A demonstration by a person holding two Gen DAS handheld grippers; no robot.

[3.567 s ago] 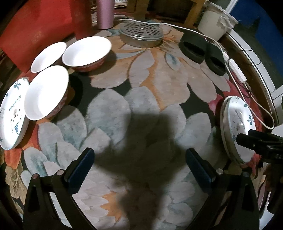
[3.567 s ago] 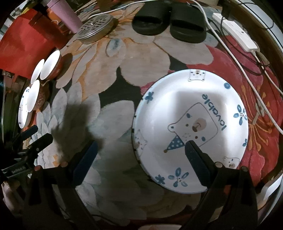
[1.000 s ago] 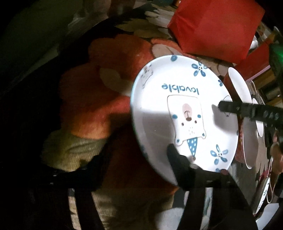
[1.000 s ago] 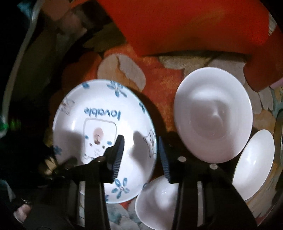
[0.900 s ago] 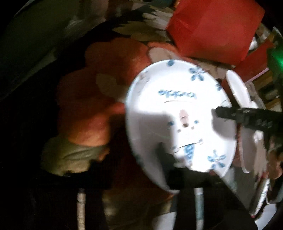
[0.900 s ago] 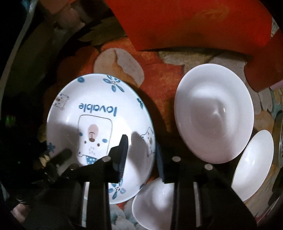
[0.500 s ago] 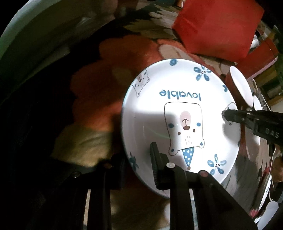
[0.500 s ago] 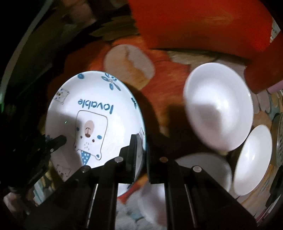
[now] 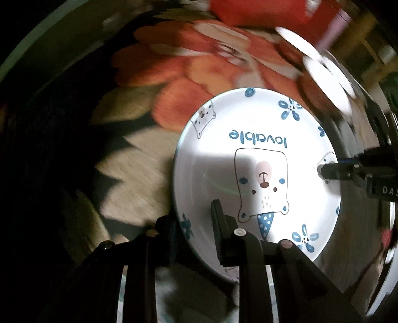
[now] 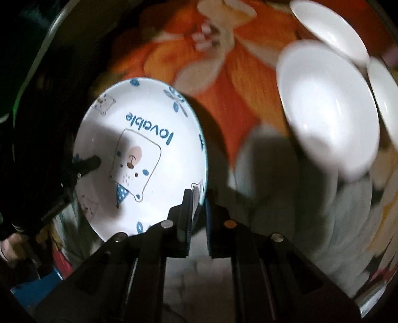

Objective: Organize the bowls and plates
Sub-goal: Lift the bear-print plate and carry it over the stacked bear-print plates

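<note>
A white plate with a bear drawing and the word "lovable" is held between both grippers above the floral cloth. My left gripper is shut on its near rim. My right gripper is shut on the opposite rim, and the plate also shows in the right wrist view. The right gripper's fingers reach in from the right in the left wrist view. Three white bowls sit on the cloth to the right of the plate.
The floral cloth covers the round table; its dark edge curves along the left. A red object lies at the far side, blurred. The bowls show blurred at the upper right in the left wrist view.
Both grippers have closed onto opposite rims of the bear plate. The plate has since lifted and shifted, and the background is blurred by motion.
</note>
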